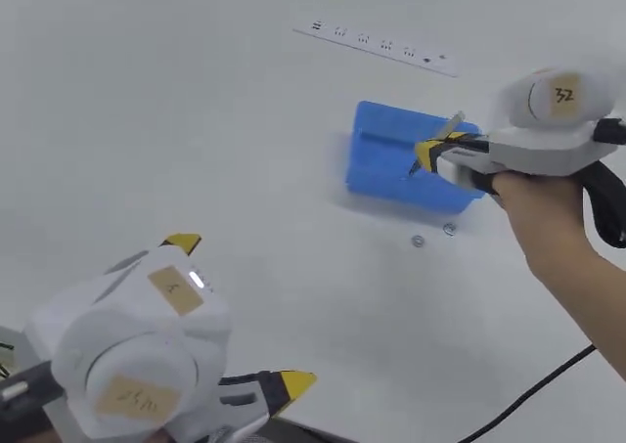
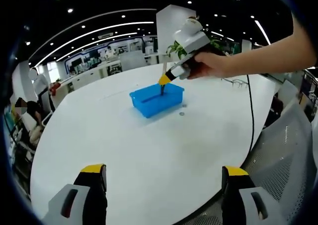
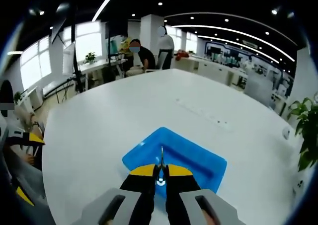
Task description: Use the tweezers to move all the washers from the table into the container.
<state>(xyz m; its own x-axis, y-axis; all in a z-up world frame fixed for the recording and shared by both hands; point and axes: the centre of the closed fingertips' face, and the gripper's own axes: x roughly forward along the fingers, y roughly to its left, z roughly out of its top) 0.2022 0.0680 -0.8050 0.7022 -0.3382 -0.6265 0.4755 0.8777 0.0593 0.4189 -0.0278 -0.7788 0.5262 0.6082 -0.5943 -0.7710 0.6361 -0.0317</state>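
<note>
A blue container [image 1: 391, 164] [image 2: 151, 103] [image 3: 196, 158] stands on the white table [image 1: 196, 120]. My right gripper [image 1: 427, 155] [image 3: 160, 173] [image 2: 165, 79] is shut on thin metal tweezers [image 1: 445, 132] [image 3: 161, 158], which point down into the container. I cannot tell whether the tips hold a washer. Two small washers [image 1: 418, 241] [image 1: 449, 230] [image 2: 181, 114] lie on the table just in front of the container, near the hand. My left gripper [image 1: 240, 313] [image 2: 163, 170] is open near the table's front edge, with nothing between its fingers.
A white power strip [image 1: 377, 44] [image 3: 208, 114] lies beyond the container. A black cable [image 1: 528, 394] trails off the front right of the table. A mesh chair [image 2: 293, 150] stands beside the table edge. People sit at desks in the background.
</note>
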